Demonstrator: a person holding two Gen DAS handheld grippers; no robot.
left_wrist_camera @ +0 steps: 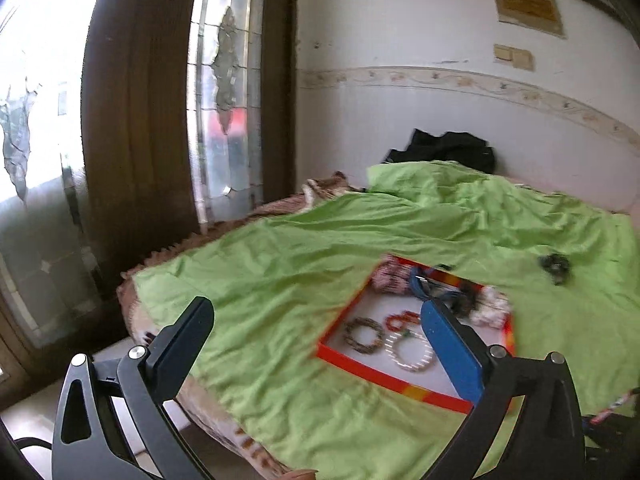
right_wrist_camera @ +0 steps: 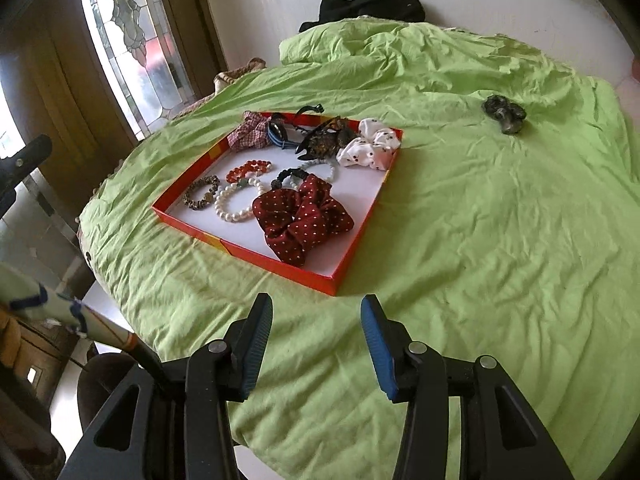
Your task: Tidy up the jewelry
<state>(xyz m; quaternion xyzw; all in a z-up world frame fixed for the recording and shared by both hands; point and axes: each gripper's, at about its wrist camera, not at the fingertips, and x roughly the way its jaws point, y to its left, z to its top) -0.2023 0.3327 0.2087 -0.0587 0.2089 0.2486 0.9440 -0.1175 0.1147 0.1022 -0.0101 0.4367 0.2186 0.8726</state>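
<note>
An orange-rimmed tray [right_wrist_camera: 348,236] with a white floor lies on the green sheet [right_wrist_camera: 480,240]. In it are a dark red dotted scrunchie [right_wrist_camera: 304,216], a white pearl bracelet [right_wrist_camera: 236,202], a brown bead bracelet [right_wrist_camera: 200,198], an orange bead bracelet [right_wrist_camera: 248,170], a white scrunchie [right_wrist_camera: 370,146], a dark hair claw [right_wrist_camera: 324,142] and a plaid scrunchie [right_wrist_camera: 248,132]. A dark scrunchie [right_wrist_camera: 505,114] lies alone on the sheet at the far right. My right gripper [right_wrist_camera: 316,316] is open and empty, just short of the tray's near corner. My left gripper [left_wrist_camera: 316,320] is open and empty, left of the tray [left_wrist_camera: 344,364].
A black garment [right_wrist_camera: 372,6] lies against the white wall at the bed's far side. A stained-glass door [right_wrist_camera: 128,40] with a dark wooden frame stands to the left. The bed edge and floor [left_wrist_camera: 36,408] lie at the lower left.
</note>
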